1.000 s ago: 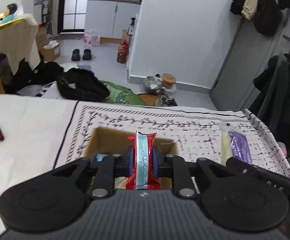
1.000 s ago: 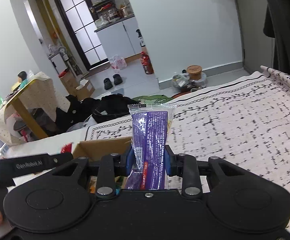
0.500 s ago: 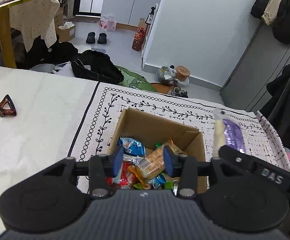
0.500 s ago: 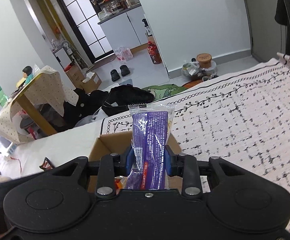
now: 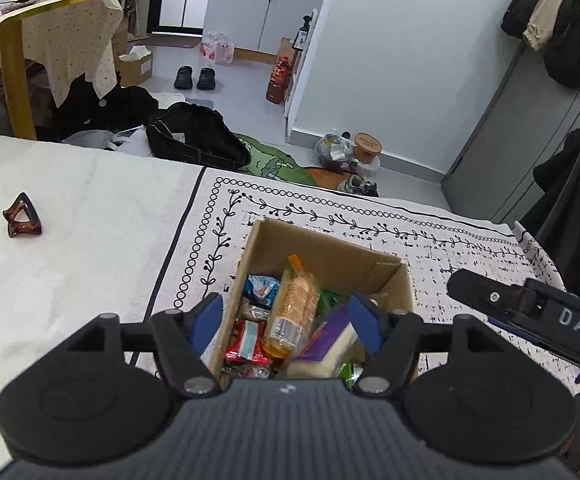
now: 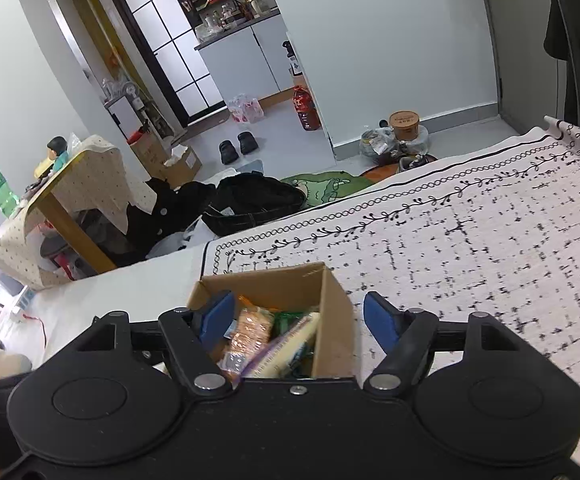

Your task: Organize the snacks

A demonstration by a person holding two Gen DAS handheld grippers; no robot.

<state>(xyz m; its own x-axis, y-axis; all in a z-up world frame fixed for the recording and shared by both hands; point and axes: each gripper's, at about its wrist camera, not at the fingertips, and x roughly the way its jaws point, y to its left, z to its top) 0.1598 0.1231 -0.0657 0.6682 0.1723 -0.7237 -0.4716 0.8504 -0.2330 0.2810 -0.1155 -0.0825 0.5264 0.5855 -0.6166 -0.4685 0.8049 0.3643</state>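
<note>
Two grippers hang over one open cardboard box [image 5: 331, 256] at the lower centre of both wrist views, standing on a black-and-white patterned cloth [image 5: 429, 248]. The left gripper [image 5: 286, 322] has its blue pads spread and still widening, with nothing pinched between them; the right gripper [image 6: 299, 316] is likewise parting its pads, which touch no packet. Inside the box lie mixed snacks: a red packet [image 5: 248, 342] at lower left, an orange cracker pack [image 5: 293, 308] running up the middle, and a purple-and-cream packet [image 5: 331, 340] at lower right, blurred, so it may be tilted against the others. A brown hair claw [image 5: 22, 218] sits well apart on the plain white sheet at the left edge.
</note>
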